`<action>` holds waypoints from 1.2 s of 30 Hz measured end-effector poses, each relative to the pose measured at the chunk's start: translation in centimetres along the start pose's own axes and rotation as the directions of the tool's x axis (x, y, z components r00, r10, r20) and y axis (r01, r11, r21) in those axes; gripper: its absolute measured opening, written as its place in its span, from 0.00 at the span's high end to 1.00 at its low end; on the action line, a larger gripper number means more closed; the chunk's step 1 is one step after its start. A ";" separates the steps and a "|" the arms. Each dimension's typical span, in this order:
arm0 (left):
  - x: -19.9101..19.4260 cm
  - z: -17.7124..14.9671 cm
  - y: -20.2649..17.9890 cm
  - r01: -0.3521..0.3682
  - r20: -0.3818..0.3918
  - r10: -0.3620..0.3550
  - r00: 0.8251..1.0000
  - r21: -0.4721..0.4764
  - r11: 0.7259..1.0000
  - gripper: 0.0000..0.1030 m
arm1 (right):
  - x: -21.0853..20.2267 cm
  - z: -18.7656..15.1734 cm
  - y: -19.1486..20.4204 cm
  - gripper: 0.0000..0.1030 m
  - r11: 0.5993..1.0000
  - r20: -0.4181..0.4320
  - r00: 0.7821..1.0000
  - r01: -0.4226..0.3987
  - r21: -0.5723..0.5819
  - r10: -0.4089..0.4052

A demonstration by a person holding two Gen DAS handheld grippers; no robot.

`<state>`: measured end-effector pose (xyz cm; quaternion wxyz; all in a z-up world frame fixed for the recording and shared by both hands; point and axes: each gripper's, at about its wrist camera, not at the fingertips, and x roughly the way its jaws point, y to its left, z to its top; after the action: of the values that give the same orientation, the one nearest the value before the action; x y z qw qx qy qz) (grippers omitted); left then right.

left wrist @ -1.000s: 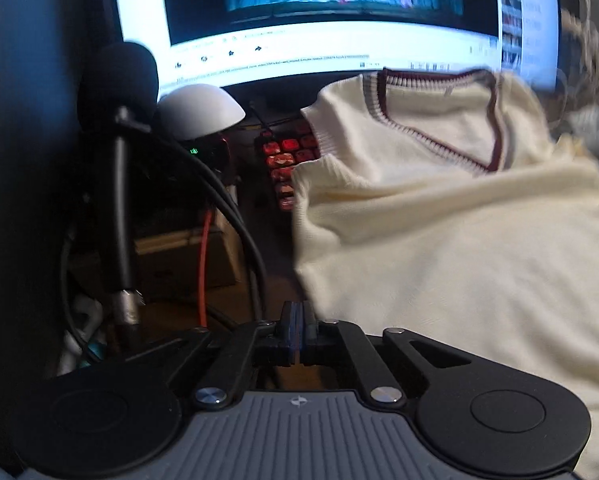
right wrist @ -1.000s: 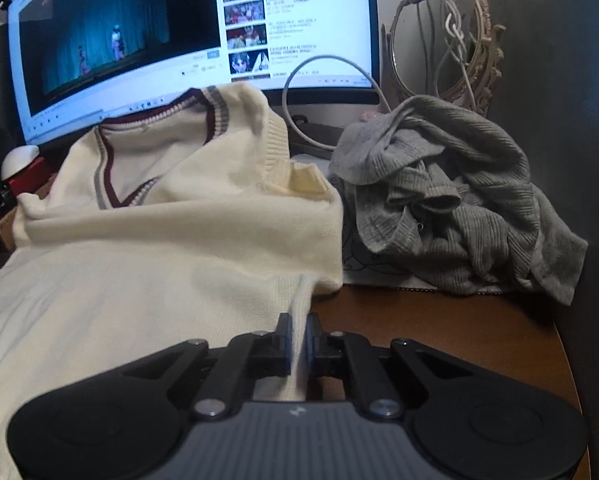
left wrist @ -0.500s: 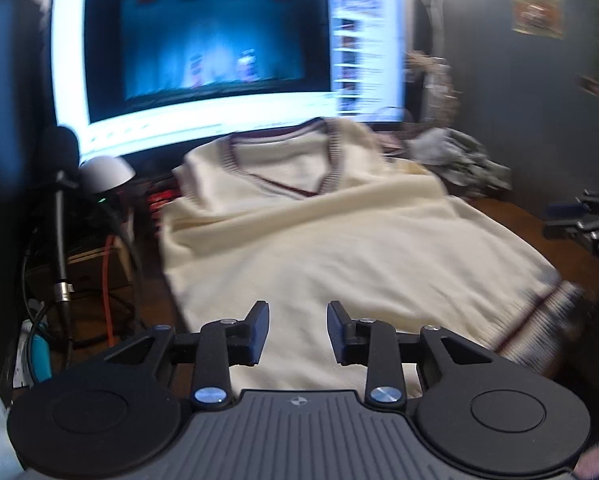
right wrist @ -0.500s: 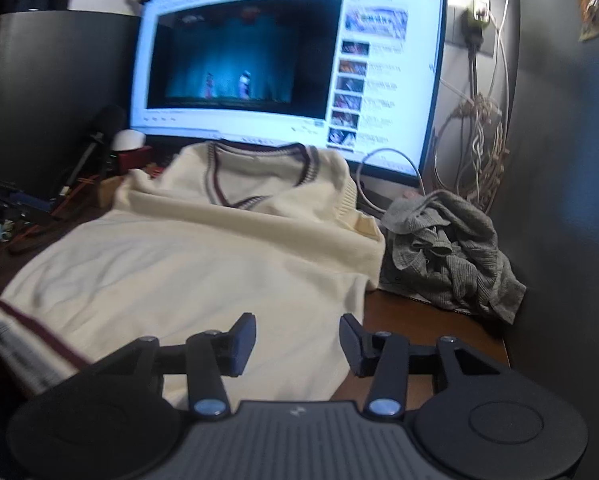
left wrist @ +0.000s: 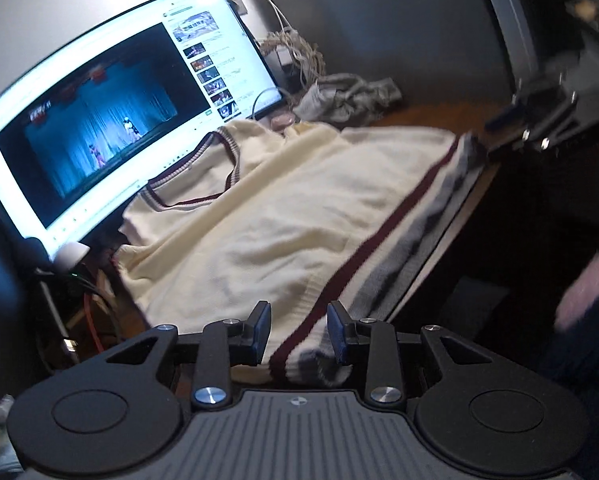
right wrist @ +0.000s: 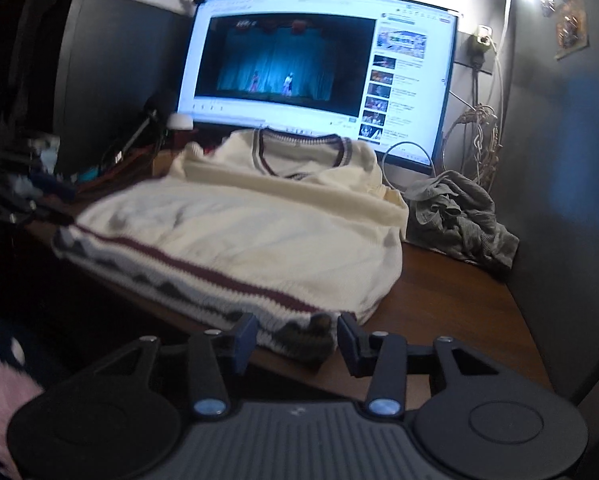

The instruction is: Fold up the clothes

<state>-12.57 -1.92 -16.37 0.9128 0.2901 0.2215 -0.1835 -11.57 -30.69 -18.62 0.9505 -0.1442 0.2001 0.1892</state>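
- My left gripper (left wrist: pixel 298 330) is spread, the cream sweater's (left wrist: pixel 283 216) striped hem between its pads, unpinched.
- My right gripper's (right wrist: pixel 295 338) jaws are closing around the hem's other corner.
- The sweater lies flat on the wooden desk (right wrist: pixel 439 300).
- Beyond: a crumpled grey garment (right wrist: pixel 459 216) and a lit monitor (right wrist: pixel 319 68).

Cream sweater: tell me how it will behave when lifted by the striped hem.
The cream sweater is soft knit, so it will probably sag and drape between the grippers. Its hem already overhangs the desk edge, so it may slide off. It looks thick, likely weighty.
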 end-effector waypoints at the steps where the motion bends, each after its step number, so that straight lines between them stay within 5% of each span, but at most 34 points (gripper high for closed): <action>1: 0.1 -0.2 0.0 -0.009 -0.010 0.009 1.000 -0.009 1.000 0.69 | 0.2 -0.2 0.3 0.60 0.999 -0.008 1.000 0.023 -0.026 -0.024; 7: 0.4 -1.4 0.3 -0.038 -0.043 0.035 0.998 -0.086 0.996 0.69 | 0.5 -0.7 0.2 0.61 0.994 0.039 0.994 0.098 0.039 -0.099; 12: 0.5 -1.8 -0.3 -0.068 -0.052 0.064 0.997 -0.071 0.995 0.68 | 1.7 -1.1 -0.3 0.75 0.978 0.005 0.979 0.203 0.050 -0.204; 32: -0.3 -1.9 -0.7 -0.060 -0.142 0.065 0.988 0.045 0.997 0.68 | 1.8 -1.1 -1.2 0.80 0.974 0.056 0.981 0.175 0.142 -0.185; 36: -0.5 -2.0 -0.1 -0.115 -0.126 0.121 0.985 0.050 0.992 0.68 | 2.0 -1.0 -1.3 0.80 0.975 0.059 0.981 0.175 0.133 -0.184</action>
<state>-13.61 -0.70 -17.64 0.8995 0.3331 0.2586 -0.1145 -9.63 -31.52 -20.12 0.9775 -0.0938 0.1639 0.0942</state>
